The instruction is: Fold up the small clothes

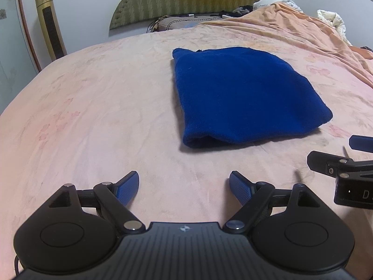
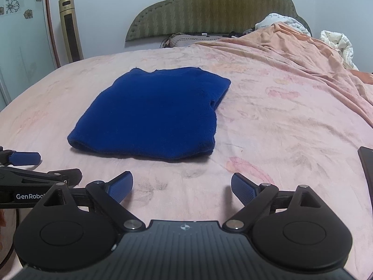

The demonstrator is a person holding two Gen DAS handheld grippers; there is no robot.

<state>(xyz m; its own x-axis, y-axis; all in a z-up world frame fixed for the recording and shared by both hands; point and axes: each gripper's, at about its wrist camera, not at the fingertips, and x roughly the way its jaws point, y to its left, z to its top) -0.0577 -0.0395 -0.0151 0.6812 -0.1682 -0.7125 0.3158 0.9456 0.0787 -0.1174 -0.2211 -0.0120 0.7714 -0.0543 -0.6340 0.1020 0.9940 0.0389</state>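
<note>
Bed (image 2: 268, 126): covered by a pale pink sheet with a faint flower print, wrinkled and with some dark smudges close to the camera; it fills most of both views.
Headboard (image 2: 209, 7): olive green, padded, scalloped top edge, against the far wall.
Blanket (image 2: 303, 46): peach-orange, rumpled, heaped at the bed's far right.
Heater (image 2: 70, 28): tall gold tower, standing on the floor left of the bed.
Cloth (image 2: 151, 114): dark blue fleece garment, folded into a thick rough rectangle, lying flat on the sheet mid-bed, its rounded fold edge toward the cameras.
Left hand-held gripper (image 1: 184, 187): jaws spread wide with nothing between them, blue pads (image 1: 127, 191) over bare sheet, near the cloth's front edge but not touching it.
Right hand-held gripper (image 2: 181, 187): jaws also wide apart and empty, over bare sheet just short of the cloth, beside the left one.
Dark object (image 2: 366, 163): flat, at the right edge of the right view; I cannot tell what it is.
</note>
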